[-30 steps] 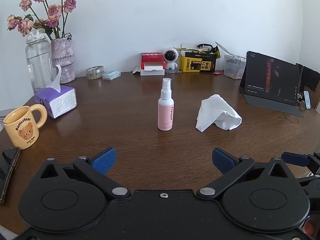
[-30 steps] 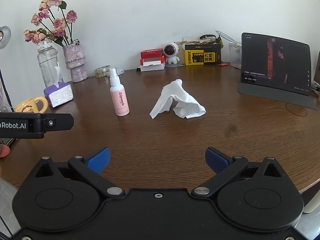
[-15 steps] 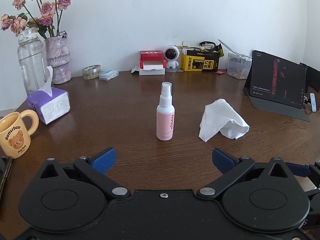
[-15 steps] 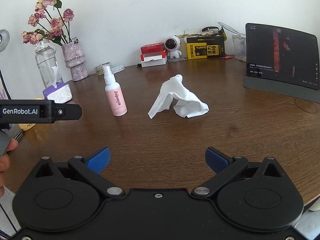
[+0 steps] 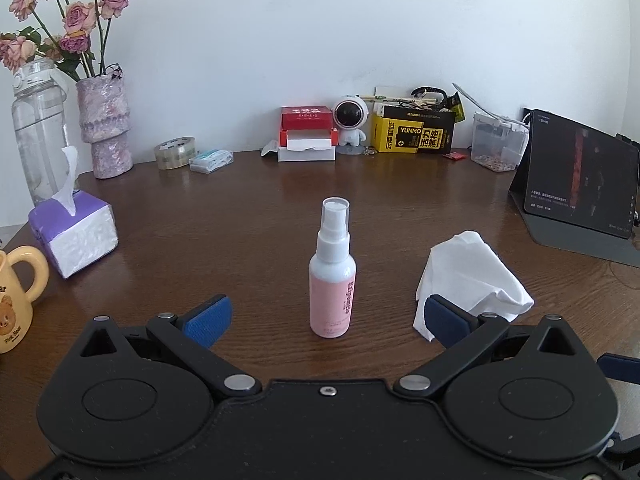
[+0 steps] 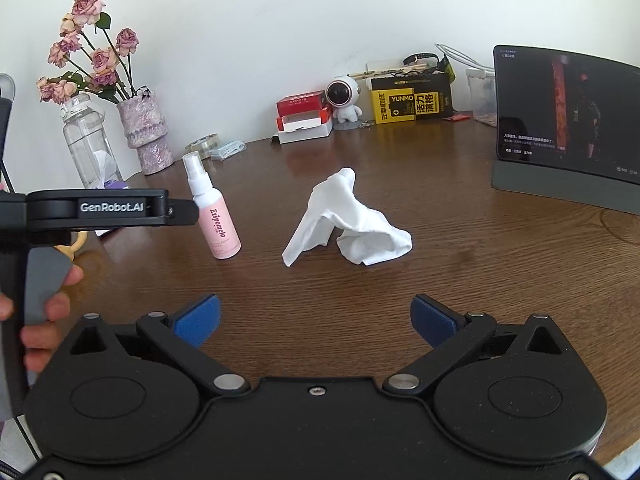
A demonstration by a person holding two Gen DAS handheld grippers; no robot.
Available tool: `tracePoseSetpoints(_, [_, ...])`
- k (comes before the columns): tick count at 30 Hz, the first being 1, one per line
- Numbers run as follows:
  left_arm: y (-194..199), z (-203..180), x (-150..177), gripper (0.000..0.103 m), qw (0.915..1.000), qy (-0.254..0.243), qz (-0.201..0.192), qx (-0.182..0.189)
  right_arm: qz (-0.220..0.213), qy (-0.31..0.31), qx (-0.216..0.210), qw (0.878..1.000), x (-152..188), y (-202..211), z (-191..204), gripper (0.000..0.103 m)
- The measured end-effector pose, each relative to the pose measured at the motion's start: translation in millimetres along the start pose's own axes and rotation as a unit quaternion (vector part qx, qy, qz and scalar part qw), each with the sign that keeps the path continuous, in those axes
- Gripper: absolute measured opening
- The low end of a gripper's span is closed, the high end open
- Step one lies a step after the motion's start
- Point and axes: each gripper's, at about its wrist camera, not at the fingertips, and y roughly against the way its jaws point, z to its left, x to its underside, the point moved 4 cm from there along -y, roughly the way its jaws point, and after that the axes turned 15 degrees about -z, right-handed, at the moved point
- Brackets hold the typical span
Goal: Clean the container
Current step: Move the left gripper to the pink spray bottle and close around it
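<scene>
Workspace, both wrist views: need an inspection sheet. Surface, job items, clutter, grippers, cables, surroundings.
Surface: brown wooden table, no spills seen.
Job's things: pink spray bottle upright, cap on; crumpled white cloth lying to its right, apart from it.
Clutter: tissue box, yellow mug, clear water bottle, vase of roses, tape roll, red and white boxes, astronaut figure, yellow box, clear container, tablet on a stand.
Grippers: left gripper open, bottle just ahead of it; right gripper open, facing the cloth; both empty.
Cables: white wires above the clear container.
Surroundings: white wall.
</scene>
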Motion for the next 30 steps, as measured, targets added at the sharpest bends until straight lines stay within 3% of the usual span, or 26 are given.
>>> tracePoseSetpoints(16, [-63.4, 4.8, 20.7, 0.101, 0.9997, -0.013, 0.015, -0.016, 0.021, -0.008, -0.001, 1.0, 0.5, -26.4, -14.0, 0.103])
tracePoseSetpoints(20, [-70.9, 3.8, 22.3, 0.094, 0.9998, -0.015, 0.012, -0.01, 0.025, -0.01, 0.0, 1.0, 0.7, -31.6, -16.4, 0.103])
tracePoseSetpoints(22, [-74.8, 3.6, 24.2, 0.085, 0.9997, -0.015, 0.016, -0.007, 0.028, -0.012, 0.001, 1.0, 1.4, -33.6, -17.5, 0.103])
tracePoseSetpoints(24, [-78.6, 3.3, 26.0, 0.065, 0.9997, -0.015, 0.019, -0.003, 0.031, -0.013, 0.002, 0.999, 2.0, -35.0, -18.6, 0.103])
tracePoseSetpoints(25, [-80.5, 3.2, 26.9, 0.062, 0.9997, -0.015, 0.021, -0.002, 0.033, -0.013, 0.002, 0.999, 2.4, -35.6, -19.1, 0.103])
tracePoseSetpoints(27, [-83.5, 3.9, 28.8, 0.046, 0.9997, -0.009, 0.023, 0.005, 0.034, -0.012, 0.004, 0.999, 2.6, -36.3, -20.3, 0.103])
tracePoseSetpoints(30, [-83.6, 2.4, 29.9, 0.035, 0.9994, -0.004, 0.019, 0.028, 0.034, -0.012, 0.008, 0.999, 2.7, -37.2, -21.8, 0.103])
